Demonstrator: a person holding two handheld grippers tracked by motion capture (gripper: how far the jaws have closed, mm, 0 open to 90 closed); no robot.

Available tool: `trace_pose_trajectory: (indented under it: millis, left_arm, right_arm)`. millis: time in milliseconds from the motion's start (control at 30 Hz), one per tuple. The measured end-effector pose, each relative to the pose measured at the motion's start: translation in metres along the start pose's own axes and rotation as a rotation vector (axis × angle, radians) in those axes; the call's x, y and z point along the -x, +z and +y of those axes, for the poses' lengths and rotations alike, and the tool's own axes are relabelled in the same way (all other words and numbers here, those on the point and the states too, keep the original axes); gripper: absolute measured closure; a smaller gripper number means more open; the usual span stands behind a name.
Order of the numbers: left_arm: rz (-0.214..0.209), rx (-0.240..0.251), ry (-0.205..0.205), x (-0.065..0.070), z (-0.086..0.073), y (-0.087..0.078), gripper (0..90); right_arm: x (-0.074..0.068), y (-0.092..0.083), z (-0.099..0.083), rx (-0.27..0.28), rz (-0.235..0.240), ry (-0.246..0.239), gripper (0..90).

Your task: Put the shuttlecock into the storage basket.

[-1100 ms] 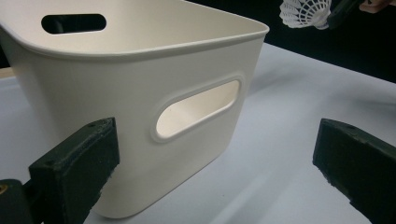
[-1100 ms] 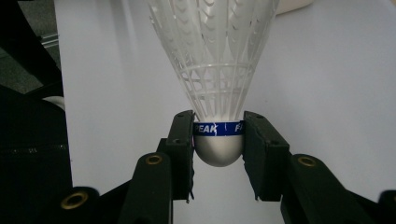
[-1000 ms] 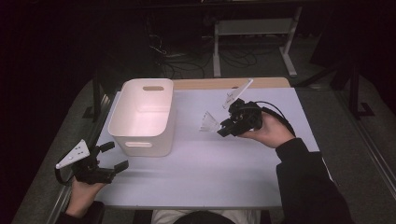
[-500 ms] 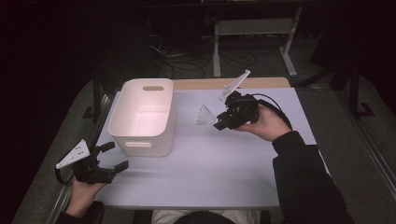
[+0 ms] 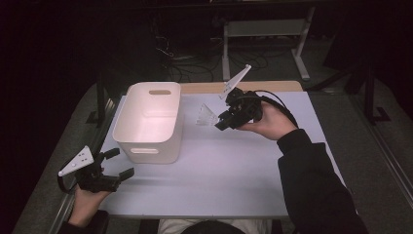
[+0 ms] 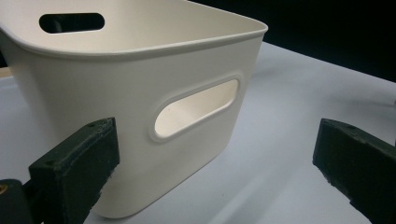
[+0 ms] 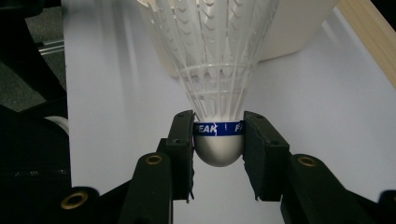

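Firmly, the right hand-held gripper (image 7: 218, 140) pinches the shuttlecock (image 7: 218, 70) by its cork.

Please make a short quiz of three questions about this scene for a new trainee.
1. What does the right gripper hold?
2. True or false: the left gripper is clamped on the white bin.
3. Which part of the held thing do the pads press? A) feathers B) rounded cork base C) nothing

Key:
1. A white shuttlecock.
2. False; its jaws stand open beside the bin.
3. B
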State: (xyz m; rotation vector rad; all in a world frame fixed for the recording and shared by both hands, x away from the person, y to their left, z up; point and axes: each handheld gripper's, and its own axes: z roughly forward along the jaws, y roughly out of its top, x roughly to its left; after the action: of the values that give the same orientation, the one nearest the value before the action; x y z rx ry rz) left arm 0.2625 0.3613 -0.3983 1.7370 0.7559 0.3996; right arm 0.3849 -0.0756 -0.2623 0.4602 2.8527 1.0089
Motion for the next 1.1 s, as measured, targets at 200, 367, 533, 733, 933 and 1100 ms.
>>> trace_pose_trajectory:
  millis: [200, 367, 533, 733, 933, 1100]
  left_arm:
    - [-0.001, 0.0, 0.001, 0.0, 0.0, 0.0, 0.4]
    - [-0.001, 0.001, -0.002, 0.0, 0.0, 0.0, 0.3]
    - [-0.002, 0.0, 0.0, 0.0, 0.0, 0.0, 0.3]
    - [-0.004, -0.001, 0.0, 0.0, 0.0, 0.0, 0.3]
    - [-0.005, -0.002, 0.002, 0.0, 0.0, 0.0, 0.4]
    - [-0.003, 0.0, 0.0, 0.0, 0.0, 0.0, 0.3]
  right_arm:
    - [-0.001, 0.001, 0.008, -0.001, 0.001, -0.009, 64.0]
    - [0.0, 0.003, 0.015, 0.0, 0.003, -0.013, 64.0]
    - [0.001, 0.003, 0.022, 0.002, 0.004, -0.013, 64.0]
    - [0.003, 0.007, 0.028, 0.024, 0.017, -0.006, 64.0]
    - [0.007, 0.013, 0.036, 0.021, 0.022, -0.002, 64.0]
    - [0.008, 0.016, 0.041, 0.016, 0.02, 0.0, 64.0]
